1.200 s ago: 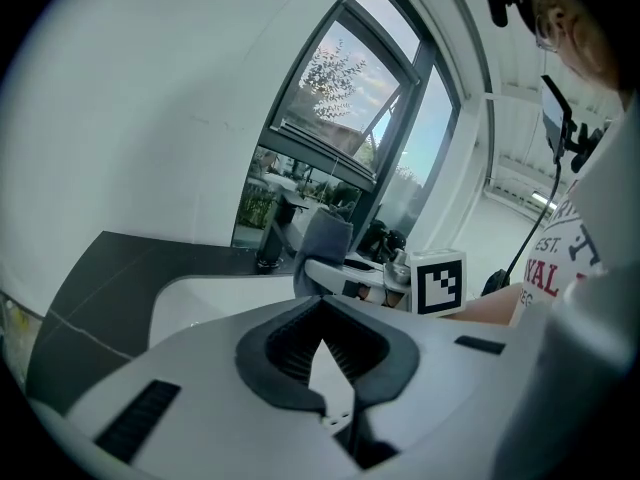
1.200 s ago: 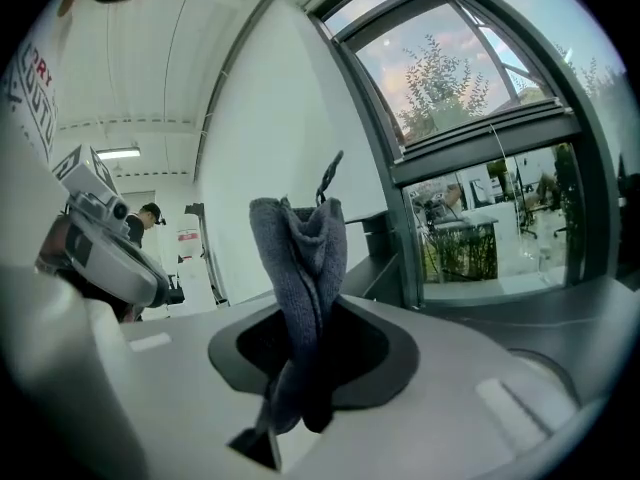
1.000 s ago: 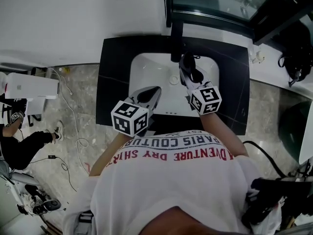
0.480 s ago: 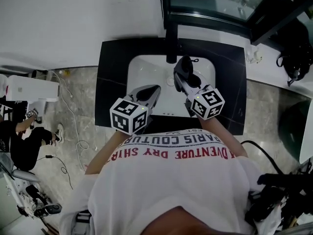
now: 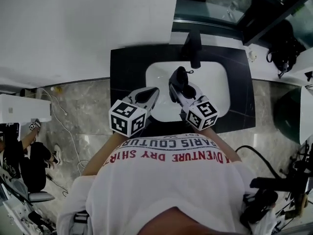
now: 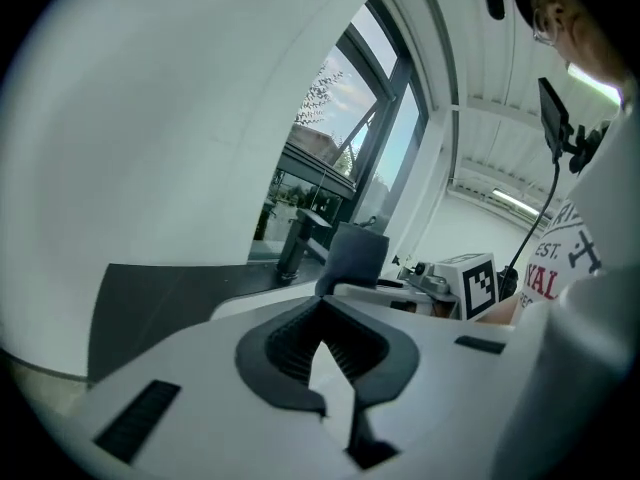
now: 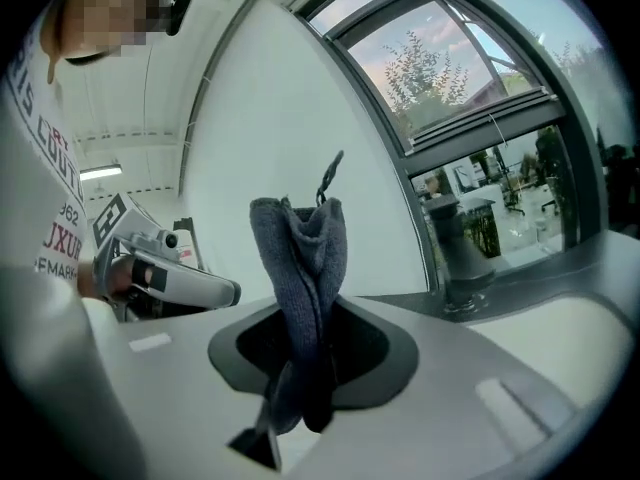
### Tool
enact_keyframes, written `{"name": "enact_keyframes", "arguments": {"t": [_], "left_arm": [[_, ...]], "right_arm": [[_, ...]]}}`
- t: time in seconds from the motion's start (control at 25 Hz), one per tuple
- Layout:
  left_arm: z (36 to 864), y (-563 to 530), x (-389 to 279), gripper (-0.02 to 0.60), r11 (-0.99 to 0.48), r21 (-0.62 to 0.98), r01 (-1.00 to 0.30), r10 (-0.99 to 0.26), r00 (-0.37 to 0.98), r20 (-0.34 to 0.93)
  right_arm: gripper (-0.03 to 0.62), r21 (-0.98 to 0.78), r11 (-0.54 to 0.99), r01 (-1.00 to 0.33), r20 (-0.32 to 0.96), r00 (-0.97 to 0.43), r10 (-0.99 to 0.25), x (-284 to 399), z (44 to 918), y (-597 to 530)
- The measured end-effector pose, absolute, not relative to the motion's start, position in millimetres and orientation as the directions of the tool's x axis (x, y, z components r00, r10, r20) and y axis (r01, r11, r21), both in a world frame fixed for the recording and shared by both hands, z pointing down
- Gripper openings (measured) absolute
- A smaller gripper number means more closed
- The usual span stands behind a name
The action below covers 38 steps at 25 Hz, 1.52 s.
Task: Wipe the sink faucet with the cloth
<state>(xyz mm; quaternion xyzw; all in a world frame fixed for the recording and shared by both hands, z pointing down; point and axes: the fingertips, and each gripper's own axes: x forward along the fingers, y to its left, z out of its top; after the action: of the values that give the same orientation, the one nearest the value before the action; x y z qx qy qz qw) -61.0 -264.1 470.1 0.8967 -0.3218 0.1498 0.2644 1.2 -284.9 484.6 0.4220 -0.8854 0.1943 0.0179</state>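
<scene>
A black faucet (image 5: 194,47) stands at the back rim of the white sink (image 5: 217,84), which is set in a black counter (image 5: 124,67). My right gripper (image 5: 175,84) hangs over the basin, shut on a dark grey cloth (image 5: 179,76) that stands up from its jaws. The cloth is short of the faucet and to its left, not touching it. In the right gripper view the cloth (image 7: 305,258) fills the jaws and the faucet (image 7: 455,253) is off to the right. My left gripper (image 5: 152,93) sits at the basin's near left rim, shut and holding nothing; its view shows the faucet (image 6: 295,243) and cloth (image 6: 352,258).
A window (image 5: 220,4) runs behind the counter. A small white object (image 5: 252,54) lies at the counter's right end, with a black bag (image 5: 281,48) beyond it. A person (image 5: 22,155) sits on the marble floor at left, near cables. Dark equipment (image 5: 274,195) stands lower right.
My right gripper has drawn the cloth back from beside the faucet toward me and to the left. The head view has shifted; the left gripper stays at the basin's near rim.
</scene>
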Motion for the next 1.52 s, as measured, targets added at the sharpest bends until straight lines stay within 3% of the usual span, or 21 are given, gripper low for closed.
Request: {"name": "enact_keyframes", "arguments": {"t": [0.2,0.4,0.56,0.96,1.52], "left_arm": [[478.7,-260.9,-170.8,0.001,-0.727,0.278,-0.628,-0.461,0.746,0.481],[470.6,-248.4,-218.0,0.002,-0.741,0.327,-0.587,-0.412,0.781,0.469],[460.0,-247.8,-207.4,0.001,-0.772,0.338,-0.538,-0.368,0.812,0.452],[434.8,-250.1,-143.1,0.001,-0.866,0.282,-0.413,-0.260,0.854,0.451],[487.0,-362.3,-148.8,0.001,-0.920,0.338,-0.197,-0.017,0.883,0.469]], "right_arm": [[0.080,-0.336,0.501,-0.797,0.202,-0.581,-0.788,-103.2,490.6,-270.4],[0.080,-0.268,0.491,-0.829,0.228,-0.550,-0.804,-159.6,478.7,-243.4],[0.080,-0.242,0.432,-0.869,0.262,-0.487,-0.833,-150.0,475.8,-234.4],[0.080,-0.281,0.333,-0.900,0.201,-0.394,-0.897,-88.9,448.2,-234.4],[0.080,-0.280,-0.046,-0.959,0.287,-0.038,-0.957,-77.3,508.2,-327.8]]}}
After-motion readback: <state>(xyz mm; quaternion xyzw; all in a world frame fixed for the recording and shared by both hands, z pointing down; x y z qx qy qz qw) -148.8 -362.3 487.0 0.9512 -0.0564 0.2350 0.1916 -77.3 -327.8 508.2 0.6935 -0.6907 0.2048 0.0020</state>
